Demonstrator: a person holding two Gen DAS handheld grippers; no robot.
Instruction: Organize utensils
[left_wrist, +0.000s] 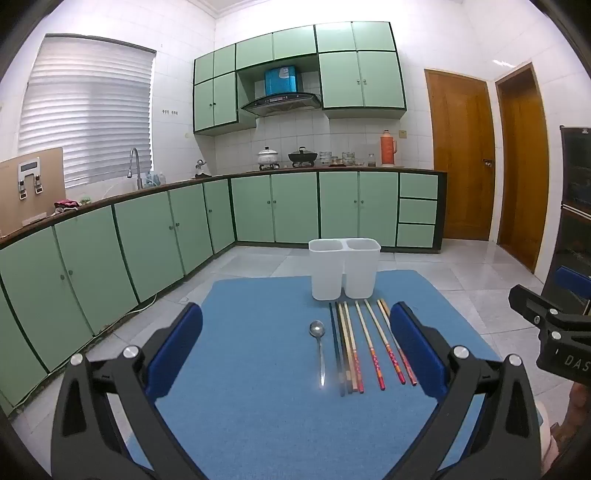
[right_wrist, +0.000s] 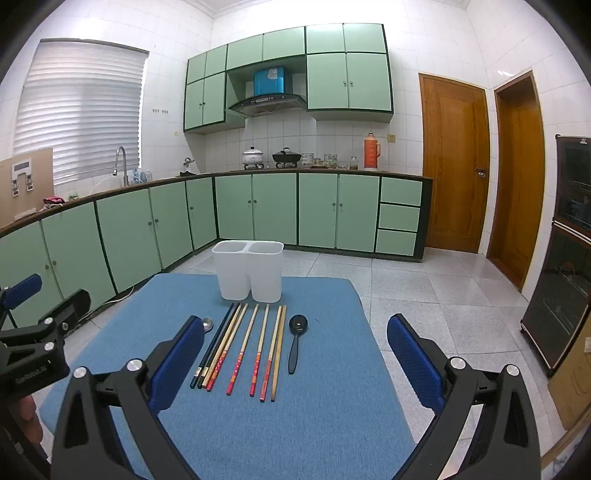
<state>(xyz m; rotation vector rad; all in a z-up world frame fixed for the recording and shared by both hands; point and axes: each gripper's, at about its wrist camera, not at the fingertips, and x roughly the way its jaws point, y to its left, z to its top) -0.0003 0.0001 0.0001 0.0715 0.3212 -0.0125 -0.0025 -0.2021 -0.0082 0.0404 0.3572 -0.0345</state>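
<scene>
A white two-compartment holder (left_wrist: 344, 267) (right_wrist: 248, 270) stands empty at the far edge of a blue mat (left_wrist: 258, 387) (right_wrist: 314, 424). In front of it lie several chopsticks (left_wrist: 369, 343) (right_wrist: 251, 347) side by side. A metal spoon (left_wrist: 319, 347) (right_wrist: 207, 325) lies left of them, a black spoon (right_wrist: 295, 341) right of them. My left gripper (left_wrist: 295, 350) is open and empty above the mat, fingers astride the spoon and chopsticks. My right gripper (right_wrist: 295, 354) is open and empty above the chopsticks and black spoon.
The mat covers a small table over a tiled floor (right_wrist: 443, 295). Green kitchen cabinets (left_wrist: 147, 240) line the left and back walls. Two wooden doors (right_wrist: 454, 162) stand at the right, with a dark cabinet (right_wrist: 565, 258) beside them.
</scene>
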